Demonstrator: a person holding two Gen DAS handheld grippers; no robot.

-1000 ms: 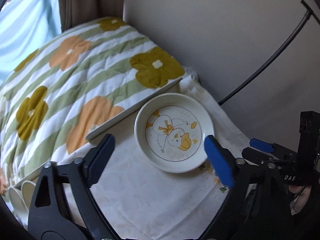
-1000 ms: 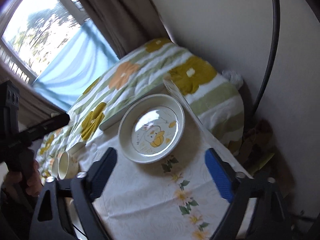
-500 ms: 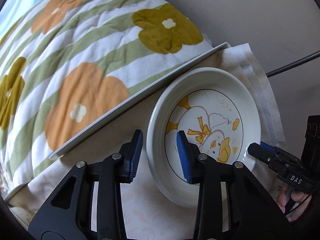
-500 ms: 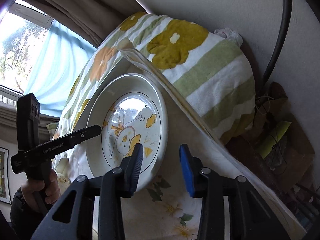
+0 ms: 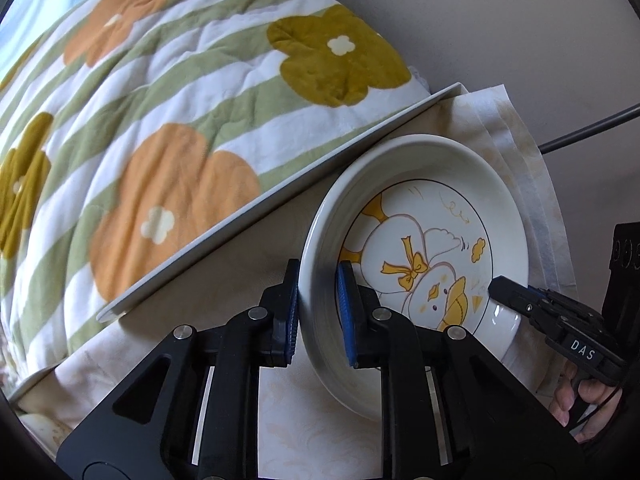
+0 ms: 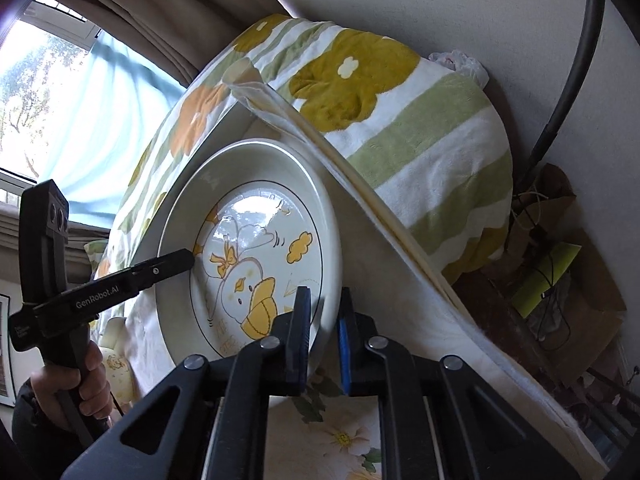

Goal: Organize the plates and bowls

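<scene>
On the cloth-covered surface (image 5: 320, 432), beside the flower-patterned green-striped quilt (image 5: 168, 112), lies the white round ceramic plate with a duck drawing (image 5: 432, 248). Left hand-held gripper (image 5: 318, 312) clamps its rim at 9 o'clock; right hand-held gripper (image 6: 325, 330) clamps the rim at 3 o'clock. Half a second ago both sets of fingers stood wider, not yet pinching.

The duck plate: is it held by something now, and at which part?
Yes. The duck plate is held by both: the left hand-held gripper clamps its left rim, the right hand-held gripper its right rim.
</scene>
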